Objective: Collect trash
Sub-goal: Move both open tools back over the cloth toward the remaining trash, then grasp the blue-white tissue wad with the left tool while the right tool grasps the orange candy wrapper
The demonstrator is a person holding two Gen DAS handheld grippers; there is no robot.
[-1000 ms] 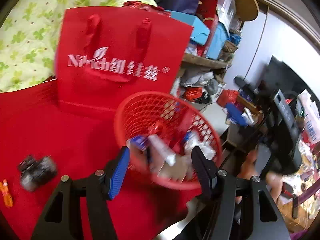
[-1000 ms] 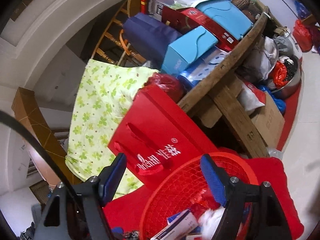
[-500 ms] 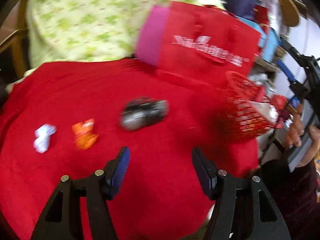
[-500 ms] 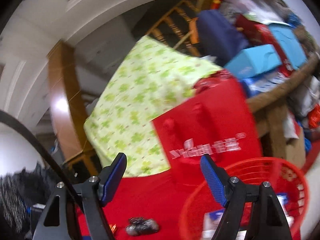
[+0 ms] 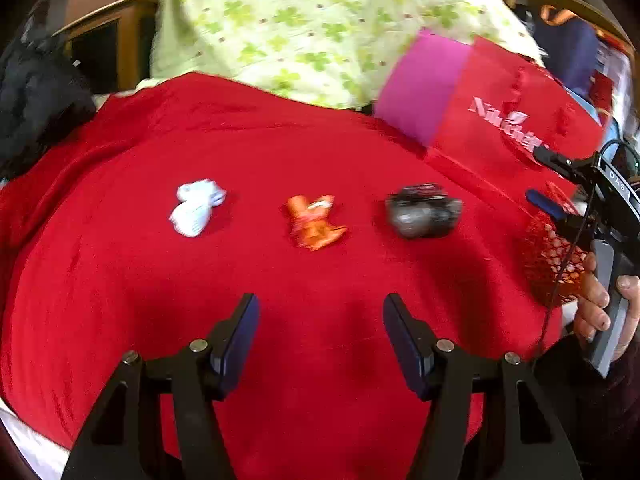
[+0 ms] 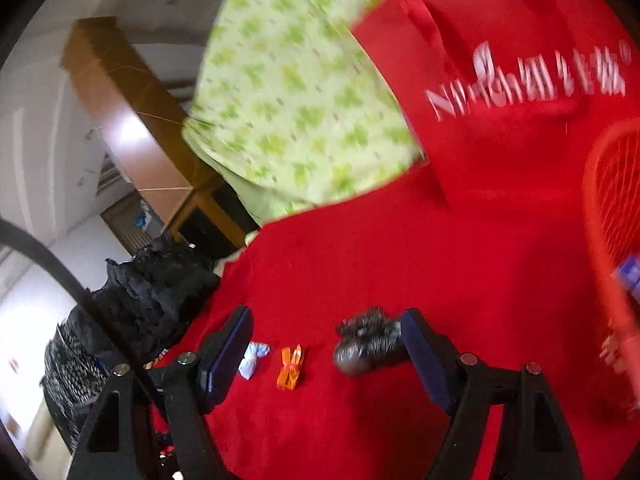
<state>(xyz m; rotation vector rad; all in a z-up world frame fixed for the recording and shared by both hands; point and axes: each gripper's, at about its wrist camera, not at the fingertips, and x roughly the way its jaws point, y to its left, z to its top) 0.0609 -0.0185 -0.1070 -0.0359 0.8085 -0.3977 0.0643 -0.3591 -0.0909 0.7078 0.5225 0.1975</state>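
Observation:
Three pieces of trash lie in a row on the red cloth: a white crumpled wrapper [image 5: 197, 207], an orange wrapper [image 5: 315, 222] and a dark crumpled wrapper [image 5: 424, 211]. They also show in the right wrist view: the white wrapper [image 6: 253, 359], the orange wrapper [image 6: 291, 367], the dark wrapper [image 6: 369, 344]. My left gripper [image 5: 320, 340] is open and empty, nearer than the orange wrapper. My right gripper [image 6: 326, 356] is open and empty above the cloth. A red mesh basket [image 5: 552, 256] stands at the right, also in the right wrist view [image 6: 612, 200].
A red paper bag [image 5: 516, 120] with white lettering stands behind the trash, with a green-patterned cloth [image 5: 320, 20] beyond it. A dark bundle [image 6: 160, 280] sits at the table's left edge. The right hand-held gripper [image 5: 576, 200] shows beside the basket.
Both views have swung left, away from the basket and toward the row of trash on the cloth. Both grippers stay open and empty.

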